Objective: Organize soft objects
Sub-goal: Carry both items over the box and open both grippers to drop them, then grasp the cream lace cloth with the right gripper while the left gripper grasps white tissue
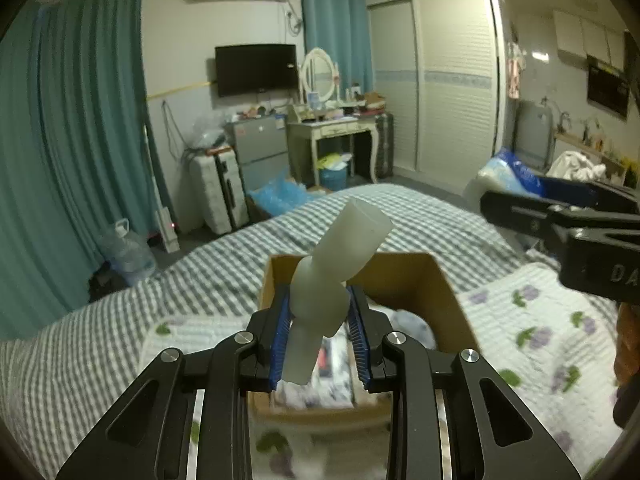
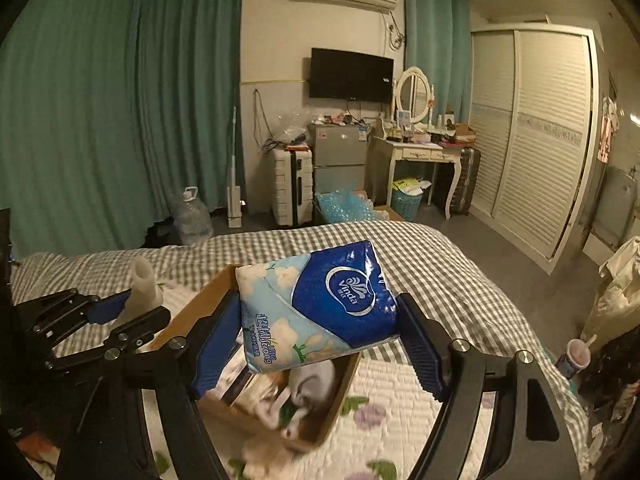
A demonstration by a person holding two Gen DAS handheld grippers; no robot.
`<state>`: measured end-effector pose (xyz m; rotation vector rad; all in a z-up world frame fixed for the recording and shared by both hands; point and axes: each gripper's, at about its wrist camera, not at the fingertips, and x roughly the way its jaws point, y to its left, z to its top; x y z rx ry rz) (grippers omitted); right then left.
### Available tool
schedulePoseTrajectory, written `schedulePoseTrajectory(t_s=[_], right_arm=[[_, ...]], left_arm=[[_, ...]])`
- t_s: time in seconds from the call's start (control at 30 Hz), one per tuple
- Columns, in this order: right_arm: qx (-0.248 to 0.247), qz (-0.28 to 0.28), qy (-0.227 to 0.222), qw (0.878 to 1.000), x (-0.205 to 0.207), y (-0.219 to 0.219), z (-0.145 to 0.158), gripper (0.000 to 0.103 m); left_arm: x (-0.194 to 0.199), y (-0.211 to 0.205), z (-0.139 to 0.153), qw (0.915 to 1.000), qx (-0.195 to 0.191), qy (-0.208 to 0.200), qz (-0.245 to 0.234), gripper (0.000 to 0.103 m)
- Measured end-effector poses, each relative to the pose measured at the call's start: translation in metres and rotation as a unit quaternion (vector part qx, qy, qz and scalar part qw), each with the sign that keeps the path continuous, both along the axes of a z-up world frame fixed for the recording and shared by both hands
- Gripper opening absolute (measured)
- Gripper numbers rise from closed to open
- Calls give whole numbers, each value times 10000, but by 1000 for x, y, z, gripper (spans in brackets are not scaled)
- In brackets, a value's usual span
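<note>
My left gripper (image 1: pixel 318 320) is shut on a pale translucent soft bottle-shaped object (image 1: pixel 336 264), held tilted above the open cardboard box (image 1: pixel 448 292) on the bed. It also shows in the right wrist view (image 2: pixel 144 280) at the left. My right gripper (image 2: pixel 318 320) is shut on a blue Vinda tissue pack (image 2: pixel 320 304), held above the same cardboard box (image 2: pixel 344 384). The box holds soft items, among them a white plush-like thing (image 2: pixel 316 380). The right gripper (image 1: pixel 560 220) shows at the right in the left wrist view.
The box sits on a floral quilt (image 1: pixel 540 332) over a grey checked bedspread (image 2: pixel 440 272). Beyond the bed stand a suitcase (image 2: pixel 292 186), a small fridge (image 2: pixel 340 160), a dressing table (image 2: pixel 420 152), a wardrobe (image 2: pixel 532 136) and a water jug (image 1: pixel 126 252).
</note>
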<state>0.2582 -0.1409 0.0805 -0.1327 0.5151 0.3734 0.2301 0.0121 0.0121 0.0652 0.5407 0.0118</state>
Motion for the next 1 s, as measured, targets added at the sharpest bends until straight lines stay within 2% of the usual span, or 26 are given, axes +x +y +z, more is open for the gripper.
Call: schedulePoseTrajectory(t_s=[0.27,0.43,0.53,0.6,0.63,0.67,0.73,0.8,0.87,1.0], right_arm=[[37,-121,627,9980,76,10,-71,76],[12,-123,885,9960,90,12,-105,76],[38,-98,896,9959,89,11,-112,77],[153,-101,904,9957,88,7,-108,80],[187,-141,883,9958,87,5,-105,81],[214,-194,854,9959,85,1,-100,83],[241,-273,751,9965,81,0,-84,87],[245,-297,623,9973,71,-2,-64,92],[240,-333,455,9981,54,-6,-39,92],[258,-350,144,9990,13,-13,17,93]], left_arm=[[55,4,-50,9990,146,428,-16,27],[66,4,-70,9977,245,636,-31,27],[62,4,-67,9979,269,593,-67,34],[63,3,-61,9980,231,584,-24,37],[63,3,-58,9978,227,614,36,52],[60,6,-52,9980,168,596,96,73],[49,8,-38,9991,92,385,156,85],[33,7,-16,9996,162,160,155,85],[16,6,6,9994,274,1,193,85],[-29,8,59,9987,252,-395,221,85]])
